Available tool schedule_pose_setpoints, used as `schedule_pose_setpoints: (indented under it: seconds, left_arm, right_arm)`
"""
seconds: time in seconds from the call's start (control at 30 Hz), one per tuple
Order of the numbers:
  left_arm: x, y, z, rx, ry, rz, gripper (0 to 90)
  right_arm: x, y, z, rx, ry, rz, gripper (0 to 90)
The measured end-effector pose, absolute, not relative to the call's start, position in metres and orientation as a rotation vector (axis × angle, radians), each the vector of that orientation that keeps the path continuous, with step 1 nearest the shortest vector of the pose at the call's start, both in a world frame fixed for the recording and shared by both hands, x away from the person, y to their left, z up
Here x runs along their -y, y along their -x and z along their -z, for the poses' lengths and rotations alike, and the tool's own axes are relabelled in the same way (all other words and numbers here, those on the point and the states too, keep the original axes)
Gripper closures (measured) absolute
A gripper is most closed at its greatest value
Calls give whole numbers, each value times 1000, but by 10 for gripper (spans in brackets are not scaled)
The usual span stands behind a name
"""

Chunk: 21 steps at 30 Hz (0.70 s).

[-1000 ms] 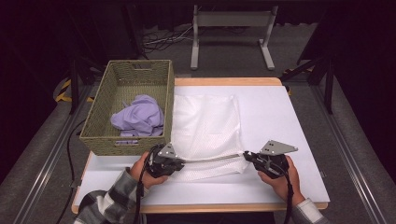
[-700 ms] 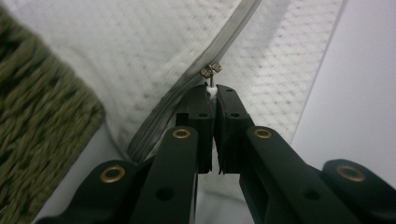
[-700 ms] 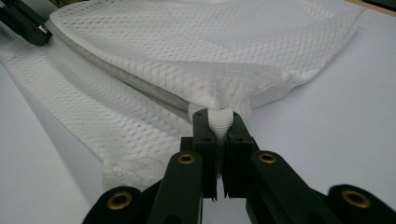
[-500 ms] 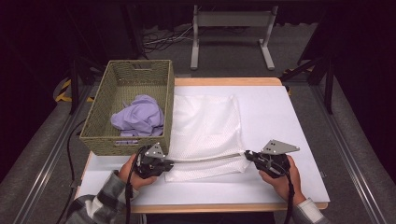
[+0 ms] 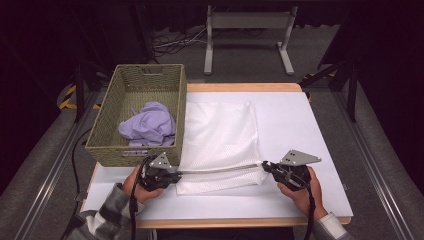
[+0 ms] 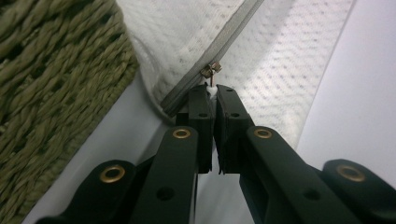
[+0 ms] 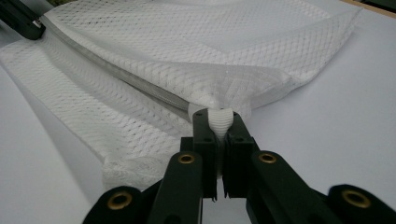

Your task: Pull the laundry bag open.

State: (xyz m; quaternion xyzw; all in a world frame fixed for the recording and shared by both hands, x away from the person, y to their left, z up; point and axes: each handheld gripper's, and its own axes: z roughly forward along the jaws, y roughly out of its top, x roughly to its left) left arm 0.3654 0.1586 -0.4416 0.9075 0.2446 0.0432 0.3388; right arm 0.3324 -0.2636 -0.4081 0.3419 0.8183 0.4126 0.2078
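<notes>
Your left hand-held gripper (image 5: 176, 174): jaws clamped on the zip pull (image 6: 211, 79), basket (image 5: 107, 145) just to its left | mesh bag (image 5: 220, 135): flat on the bench (image 5: 300, 120), stretched between both | your right hand-held gripper (image 5: 265, 166): jaws pinched on the bag's zip-end corner (image 7: 219, 119)

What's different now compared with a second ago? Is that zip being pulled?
The left hand-held gripper, shut on the zipper pull of the white mesh bag, has slid leftward along the bag's near edge toward the basket, drawing the zipper with it. The right hand-held gripper stayed put, clamped on the bag's other corner. The purple cloth and the basket lie as before.
</notes>
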Motion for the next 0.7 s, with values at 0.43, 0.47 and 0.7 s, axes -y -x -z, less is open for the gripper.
schedule_pose_setpoints:
  seconds: [0.43,0.47,0.7]
  left_arm:
    - [-167,-367,443,-645,-2361,-119,865]
    - [-168,-367,443,-643,-2367,-122,865]
    - [-169,-367,443,-635,-2373,-139,865]
  right_arm:
    - [264,-331,407,-2271,-956,-1151,867]
    - [264,-331,407,-2272,-955,-1152,868]
    - [263,-330,407,-2261,-950,-1153,868]
